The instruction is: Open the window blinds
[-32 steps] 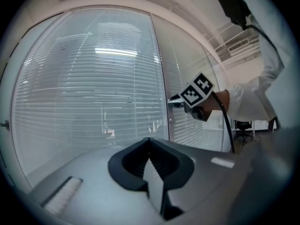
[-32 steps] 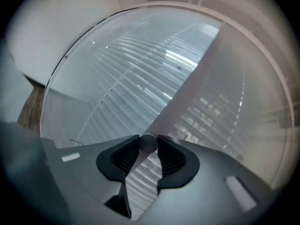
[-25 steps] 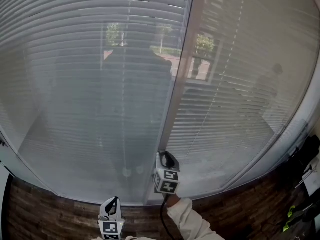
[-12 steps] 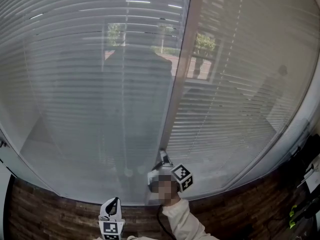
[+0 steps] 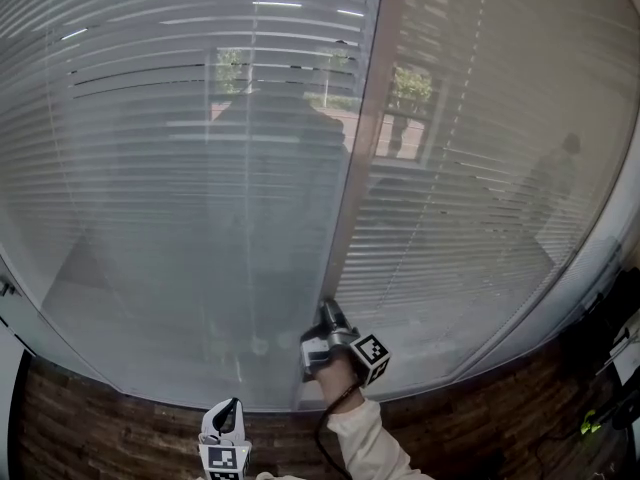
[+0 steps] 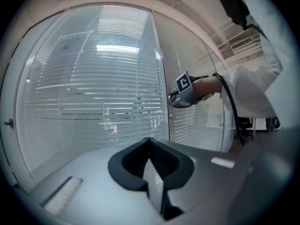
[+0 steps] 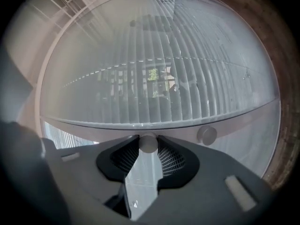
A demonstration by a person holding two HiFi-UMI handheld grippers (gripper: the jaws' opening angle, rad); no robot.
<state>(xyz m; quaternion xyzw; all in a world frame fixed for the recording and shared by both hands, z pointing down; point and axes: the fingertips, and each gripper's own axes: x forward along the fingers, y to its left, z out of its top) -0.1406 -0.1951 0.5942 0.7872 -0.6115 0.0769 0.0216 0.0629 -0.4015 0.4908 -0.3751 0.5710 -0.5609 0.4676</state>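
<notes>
Horizontal blinds [image 5: 200,168] hang behind the glass of the left pane, their slats tilted so that trees and a street show through the gaps. On the pale upright frame [image 5: 355,168] between the panes sits a small round knob [image 7: 148,143]. My right gripper [image 5: 328,313] is shut on that knob, with a fingertip on each side, rolled so its marker cube points right. It also shows in the left gripper view as the right gripper [image 6: 172,99] against the frame. My left gripper [image 5: 224,410] hangs low and apart from the window, shut with nothing in it [image 6: 150,140].
A second round knob [image 7: 206,135] sits on the same frame beside the held one. The right pane [image 5: 480,168] has its own blinds. Below the glass runs a dark brick-patterned strip [image 5: 100,418]. Dark gear [image 5: 610,318] lies at the far right.
My right gripper has rolled about a quarter turn on the knob, and its marker cube swung from facing me to the right. The left pane's slats show wider gaps. The left gripper stayed still.
</notes>
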